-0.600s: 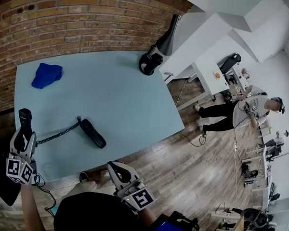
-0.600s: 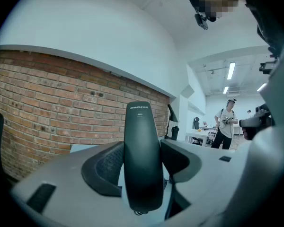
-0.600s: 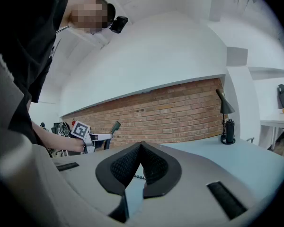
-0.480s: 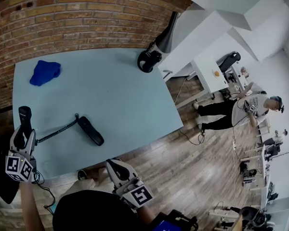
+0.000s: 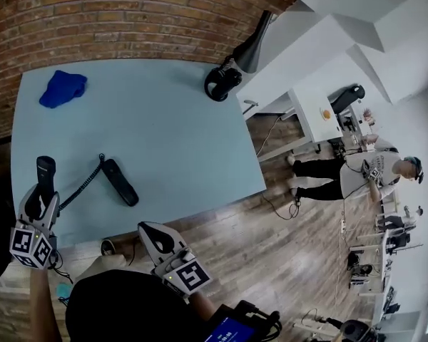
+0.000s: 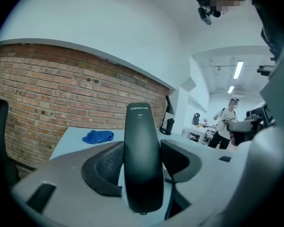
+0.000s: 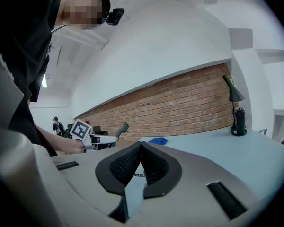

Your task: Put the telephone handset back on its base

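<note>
My left gripper (image 5: 41,193) hovers at the table's near left corner, shut on a black telephone handset (image 5: 43,170) that stands upright between its pads. In the left gripper view the handset (image 6: 142,160) fills the gap between the jaws. A coiled cord (image 5: 82,186) runs from it to the slim black base (image 5: 119,182), which lies flat on the light blue table (image 5: 171,134) to the right of the handset. My right gripper (image 5: 151,235) hangs below the table's near edge, over the wooden floor; it is shut with nothing in it, pad tips touching (image 7: 140,148).
A blue cloth (image 5: 63,89) lies at the table's far left by the brick wall. A black lamp (image 5: 253,48) and black headphones (image 5: 222,83) stand at the far right corner. A person (image 5: 357,173) stands by white desks off to the right.
The head view has shifted a little. My right gripper has drifted left in the view. The left gripper still holds the handset at the table's left edge.
</note>
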Available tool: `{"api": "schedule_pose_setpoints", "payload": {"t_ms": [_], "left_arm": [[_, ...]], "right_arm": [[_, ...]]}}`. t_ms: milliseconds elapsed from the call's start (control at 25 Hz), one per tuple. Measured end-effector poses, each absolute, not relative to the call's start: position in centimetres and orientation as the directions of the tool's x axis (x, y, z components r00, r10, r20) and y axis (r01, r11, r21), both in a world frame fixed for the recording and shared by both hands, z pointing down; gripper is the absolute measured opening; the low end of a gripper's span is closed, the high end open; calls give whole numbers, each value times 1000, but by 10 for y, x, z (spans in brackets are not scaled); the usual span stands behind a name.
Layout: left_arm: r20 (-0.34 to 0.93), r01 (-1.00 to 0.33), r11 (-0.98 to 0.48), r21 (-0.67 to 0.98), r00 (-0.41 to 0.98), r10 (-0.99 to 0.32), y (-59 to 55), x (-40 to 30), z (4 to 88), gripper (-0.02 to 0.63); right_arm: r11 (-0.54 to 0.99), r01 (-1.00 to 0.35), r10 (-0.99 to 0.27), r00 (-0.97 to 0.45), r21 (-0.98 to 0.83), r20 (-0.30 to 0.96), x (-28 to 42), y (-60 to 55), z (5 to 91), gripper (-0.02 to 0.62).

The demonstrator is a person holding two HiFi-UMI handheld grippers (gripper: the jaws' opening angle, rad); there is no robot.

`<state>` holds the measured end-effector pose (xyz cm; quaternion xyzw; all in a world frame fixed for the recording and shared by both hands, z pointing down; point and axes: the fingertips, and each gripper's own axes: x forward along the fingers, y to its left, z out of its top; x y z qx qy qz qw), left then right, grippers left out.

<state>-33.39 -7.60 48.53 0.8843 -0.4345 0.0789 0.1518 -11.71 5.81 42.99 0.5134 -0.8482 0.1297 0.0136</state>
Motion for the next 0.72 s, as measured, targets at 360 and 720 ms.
{"api": "schedule_pose_setpoints", "payload": {"t_ms": [360, 720], "left_arm": [[355, -851, -462, 250, 524, -774, -38, -272, 507, 267], [433, -908, -327, 263, 414, -801, -8, -221, 522, 267]], "right_arm": [[536, -809, -803, -577, -243, 151, -48, 46, 439, 18], [577, -759, -750, -638, -302, 173, 34, 37, 466, 18]]}}
